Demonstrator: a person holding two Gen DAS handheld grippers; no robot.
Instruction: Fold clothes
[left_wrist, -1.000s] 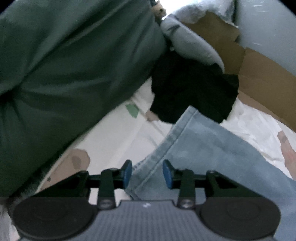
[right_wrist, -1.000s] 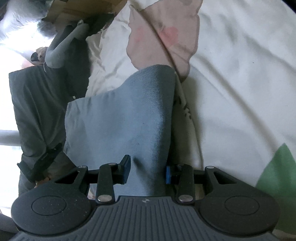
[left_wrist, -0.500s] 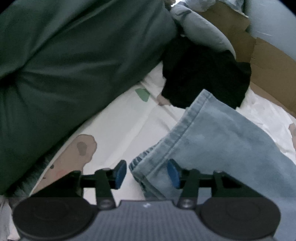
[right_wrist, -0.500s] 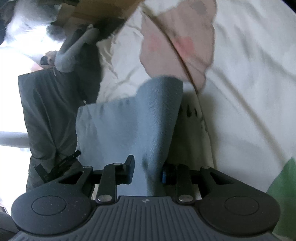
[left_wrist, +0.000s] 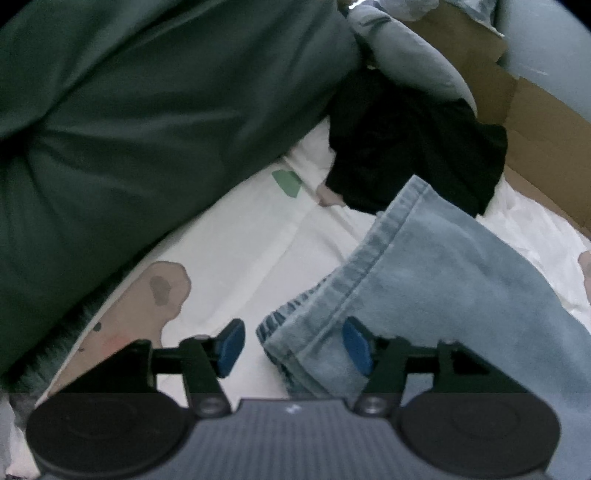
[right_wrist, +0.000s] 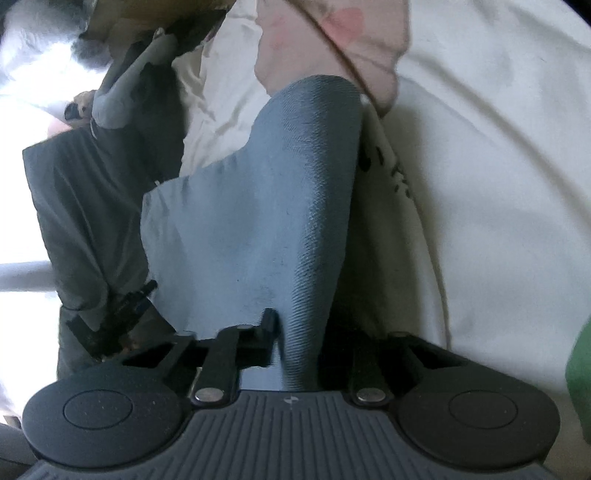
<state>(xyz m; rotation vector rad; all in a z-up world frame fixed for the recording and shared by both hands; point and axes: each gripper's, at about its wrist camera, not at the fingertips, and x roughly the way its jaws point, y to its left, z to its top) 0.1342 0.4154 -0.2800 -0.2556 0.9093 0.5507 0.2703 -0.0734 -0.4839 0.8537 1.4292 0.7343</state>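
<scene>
Looking down my left gripper (left_wrist: 291, 345), I see its jaws have just been opening and now stand wide, with the jeans (left_wrist: 424, 280) hem corner loose between them. My right gripper (right_wrist: 291, 332) has just been closing and pinches a raised fold. The jeans are soft, pale blue, lying on the bed (left_wrist: 251, 258), running away up to the right.

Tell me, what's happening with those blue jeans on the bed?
A person is folding jeans on a white bedsheet with two hand-held grippers. The right gripper has just been closing and now pinches a raised fold of the denim. The left gripper has just been opening; the hem lies between its blue pads, unpinched.
</scene>
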